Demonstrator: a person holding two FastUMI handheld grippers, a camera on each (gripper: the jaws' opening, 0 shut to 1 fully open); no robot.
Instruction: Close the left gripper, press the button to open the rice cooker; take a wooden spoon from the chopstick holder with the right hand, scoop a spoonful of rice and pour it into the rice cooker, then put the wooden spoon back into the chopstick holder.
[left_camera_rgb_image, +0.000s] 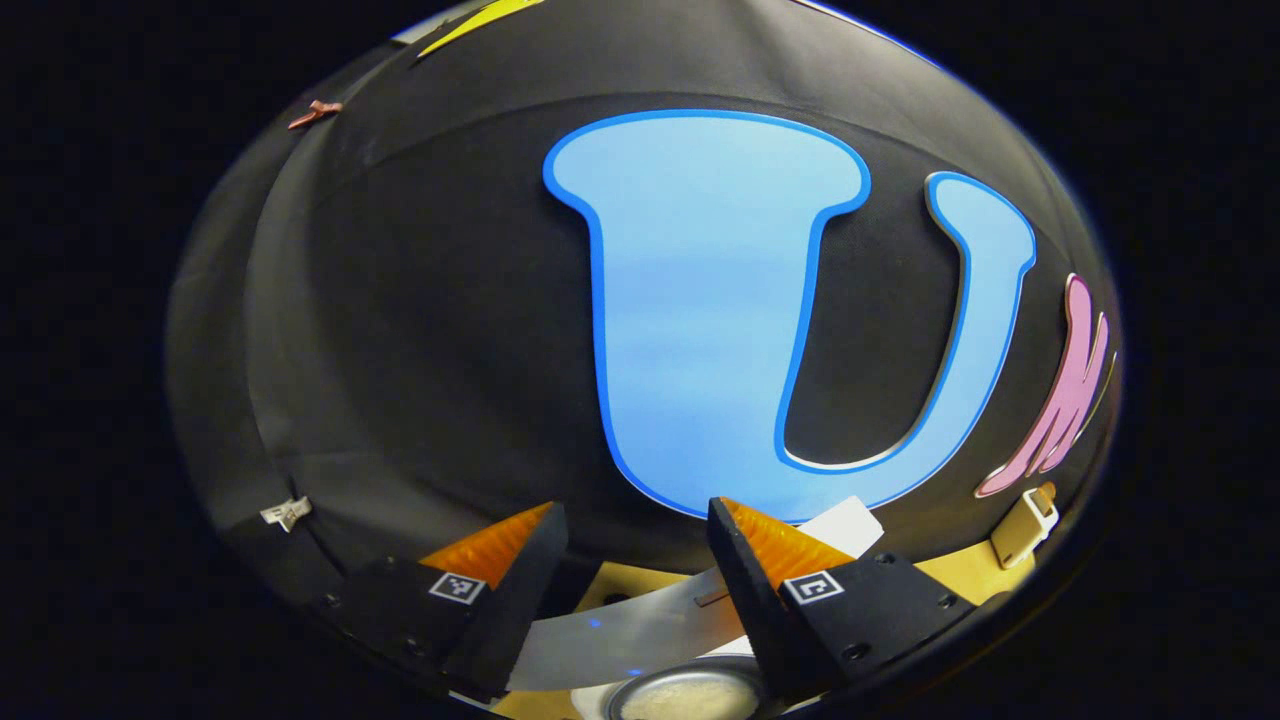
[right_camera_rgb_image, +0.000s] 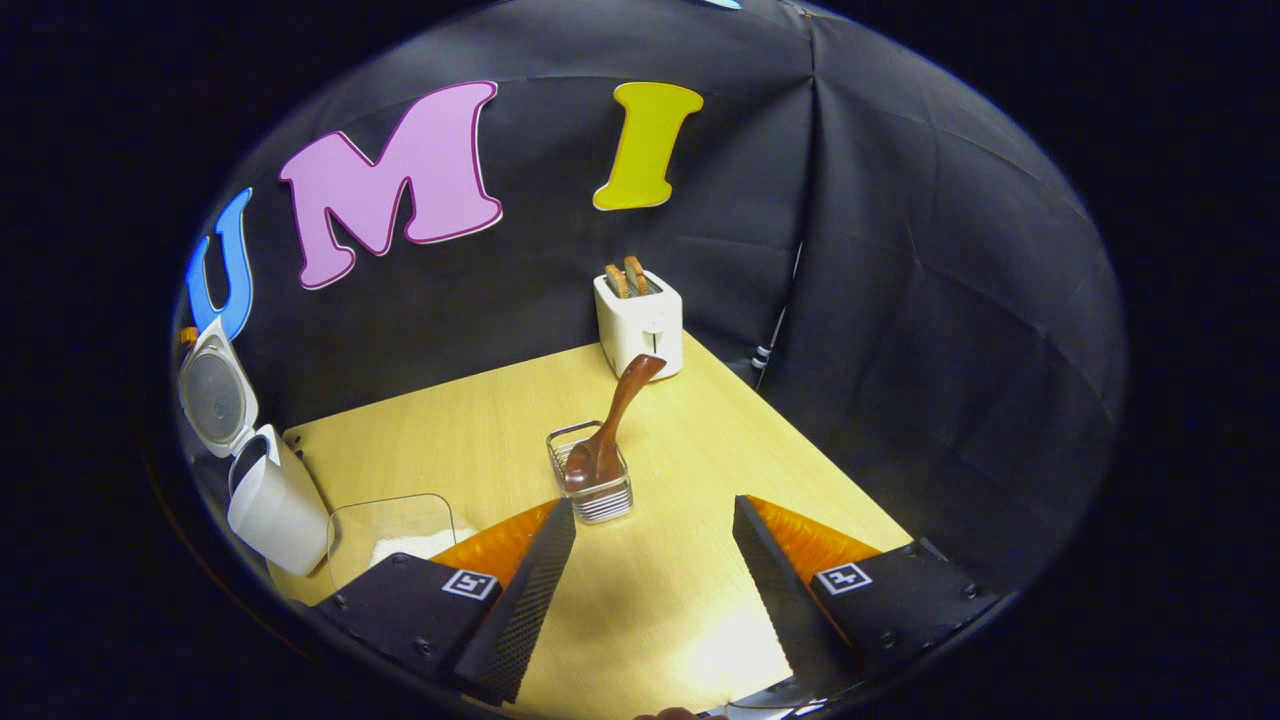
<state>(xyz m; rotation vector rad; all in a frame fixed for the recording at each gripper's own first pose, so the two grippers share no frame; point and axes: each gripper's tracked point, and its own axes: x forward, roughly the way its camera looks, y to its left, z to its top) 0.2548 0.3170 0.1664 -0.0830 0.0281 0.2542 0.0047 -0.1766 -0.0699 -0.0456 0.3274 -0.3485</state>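
- In the right gripper view I have my right gripper (right_camera_rgb_image: 645, 530) hanging over the wooden table (right_camera_rgb_image: 480, 440), its two fingers spread wide with nothing between them.
- At 12 o'clock from that gap stands the chopstick holder (right_camera_rgb_image: 590, 487), a small wire-and-clear basket, close ahead of the left finger's tip.
- The wooden spoon (right_camera_rgb_image: 612, 420) sits in the holder, bowl down, its handle leaning toward 1 o'clock.
- Beyond it, at 12 o'clock by the booth wall, a white toaster (right_camera_rgb_image: 640, 325) holds two slices of toast (right_camera_rgb_image: 625, 277).
- At 9 o'clock near the table's edge stands the white rice cooker (right_camera_rgb_image: 272, 505), its lid (right_camera_rgb_image: 214, 392) swung up and open.
- Just beside the cooker, toward 8 o'clock, a clear container of rice (right_camera_rgb_image: 395, 530) rests on the table, partly behind my left finger.
- In the left gripper view my left gripper (left_camera_rgb_image: 635, 530) has its fingers apart and holds nothing.
- Below them at 6 o'clock I see the cooker's open lid (left_camera_rgb_image: 640, 630) and a round pot rim with pale contents (left_camera_rgb_image: 690, 695).
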